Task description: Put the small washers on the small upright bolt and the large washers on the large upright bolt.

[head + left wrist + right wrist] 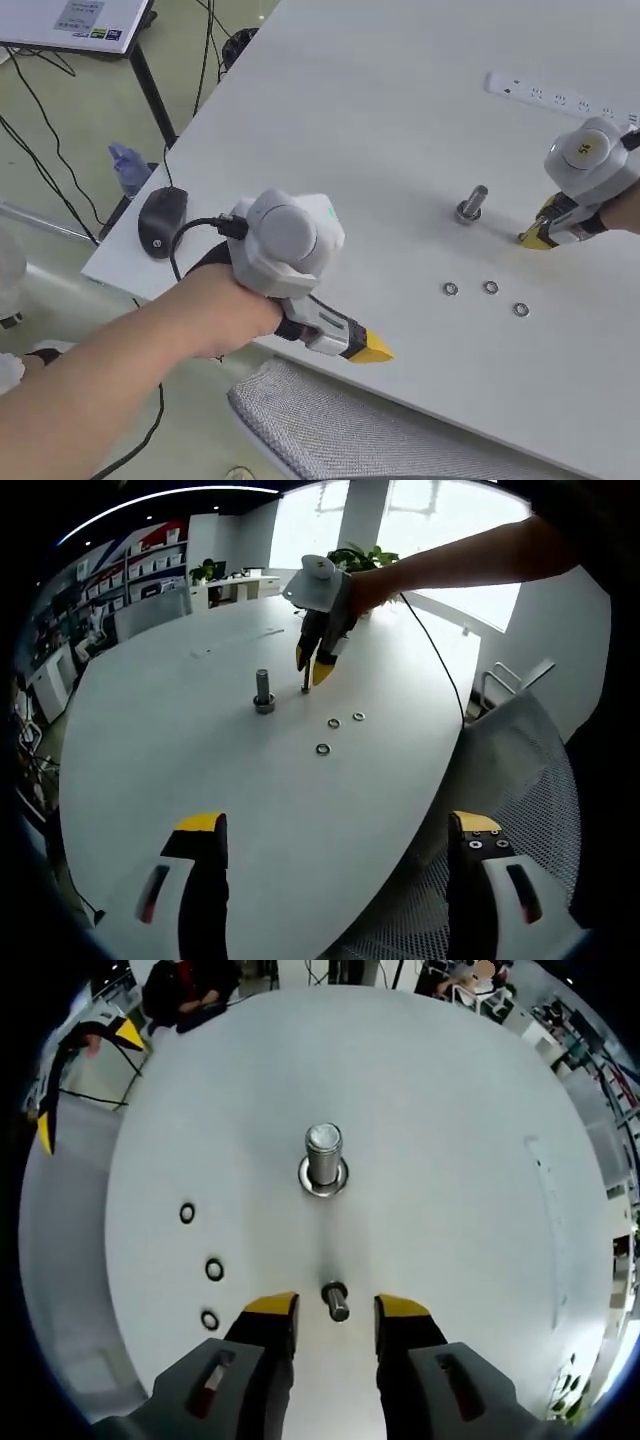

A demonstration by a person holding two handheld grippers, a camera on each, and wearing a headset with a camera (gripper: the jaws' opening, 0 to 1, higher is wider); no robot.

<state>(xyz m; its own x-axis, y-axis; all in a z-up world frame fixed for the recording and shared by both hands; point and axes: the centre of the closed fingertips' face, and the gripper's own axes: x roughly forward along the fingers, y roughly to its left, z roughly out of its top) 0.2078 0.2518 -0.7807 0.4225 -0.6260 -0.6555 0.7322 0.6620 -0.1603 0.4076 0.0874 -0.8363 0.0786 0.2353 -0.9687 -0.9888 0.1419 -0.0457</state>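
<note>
The broad white oval desk [400, 100] carries everything, with the work grouped near its right side. The left gripper [337, 825], a grey handheld tool with yellow tips, hangs over the near edge. Its fingers [200, 825] are spread wide and empty, apparently waiting out of the way.

The matching right gripper [535, 238] is tipped down at the desk. Its fingers [272, 1310] are released and stand either side of the small upright steel bolt [335, 1300], with a gap on each side. It is probably steadying or checking that post.

Just beyond stands the large upright steel bolt [323, 1155]. The ring at its base could be its head or a washer; I cannot tell which.

Three small steel washers [214, 1269] lie flat and loose beside the bolts, none threaded yet.
</note>
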